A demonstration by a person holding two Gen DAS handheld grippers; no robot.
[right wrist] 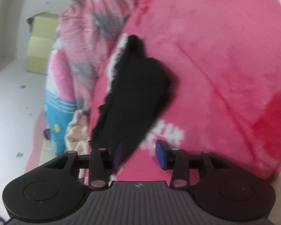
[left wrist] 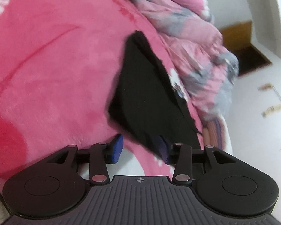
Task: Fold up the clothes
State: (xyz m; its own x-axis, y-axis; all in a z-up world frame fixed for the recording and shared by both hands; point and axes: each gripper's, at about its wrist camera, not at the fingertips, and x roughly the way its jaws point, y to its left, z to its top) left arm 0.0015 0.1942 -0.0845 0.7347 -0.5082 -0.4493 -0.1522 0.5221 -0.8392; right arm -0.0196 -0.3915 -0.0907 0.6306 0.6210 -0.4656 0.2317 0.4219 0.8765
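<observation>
A black garment [left wrist: 148,93] lies folded flat on a pink fleece blanket [left wrist: 52,71], near the blanket's right side. My left gripper [left wrist: 141,149] hovers open at the garment's near corner, blue pads wide apart, the right pad over the black cloth. In the right wrist view the same black garment [right wrist: 134,97] stretches away from the camera on the pink blanket [right wrist: 215,65]. My right gripper [right wrist: 140,154] is open too, its left pad at the garment's near edge, its right pad over bare blanket. Neither holds anything.
A rumpled pink and grey quilt [left wrist: 198,56] lies along the bed's edge beyond the garment. A cream cloth [right wrist: 76,136] and a blue printed piece [right wrist: 59,116] sit by it. White floor [left wrist: 262,112] with scattered scraps lies past the bed; a yellow-green box [right wrist: 39,46] stands there.
</observation>
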